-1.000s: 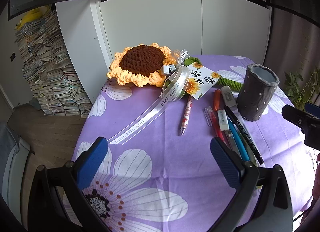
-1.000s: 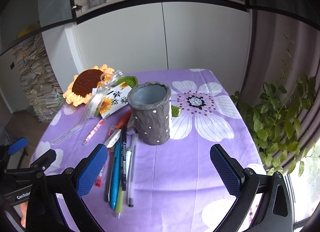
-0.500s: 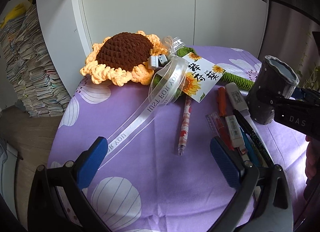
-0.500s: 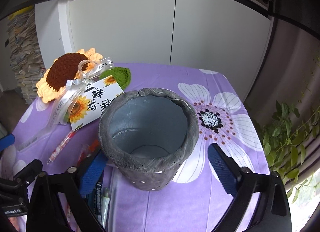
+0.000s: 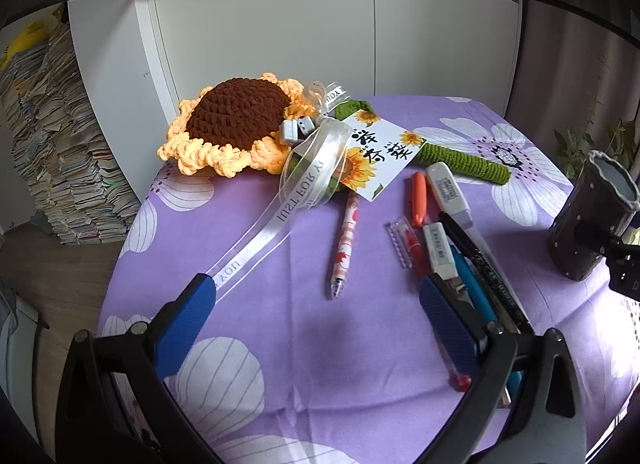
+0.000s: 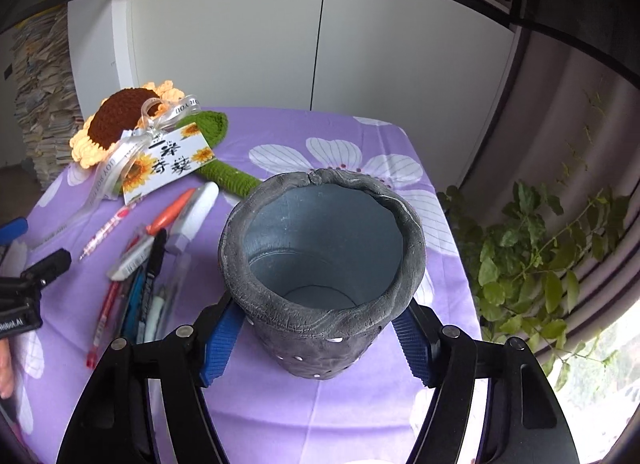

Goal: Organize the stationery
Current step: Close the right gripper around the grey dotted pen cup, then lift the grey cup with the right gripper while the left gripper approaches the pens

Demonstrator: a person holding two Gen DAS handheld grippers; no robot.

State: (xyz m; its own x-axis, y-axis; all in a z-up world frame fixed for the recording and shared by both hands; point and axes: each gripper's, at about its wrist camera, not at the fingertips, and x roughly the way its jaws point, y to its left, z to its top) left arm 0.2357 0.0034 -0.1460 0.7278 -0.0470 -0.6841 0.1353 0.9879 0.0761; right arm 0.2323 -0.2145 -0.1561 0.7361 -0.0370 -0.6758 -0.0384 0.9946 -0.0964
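Grey pen holder (image 6: 322, 284), one.

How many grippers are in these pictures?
2. The left gripper hangs open above the pens; the right gripper sits around the grey pen holder.

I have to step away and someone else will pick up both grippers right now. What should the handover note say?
Right gripper: its pads sit against both sides of the grey pen cup; the cup is upright and empty.
Left gripper: open, holding nothing, hovering over the purple tablecloth near the pink patterned pen.
Pens: all loose on the cloth; a cluster with the orange marker, white marker and black marker lies left of the cup.
Done: cup gripped, nothing in it yet.
Left: put every pen into the cup.
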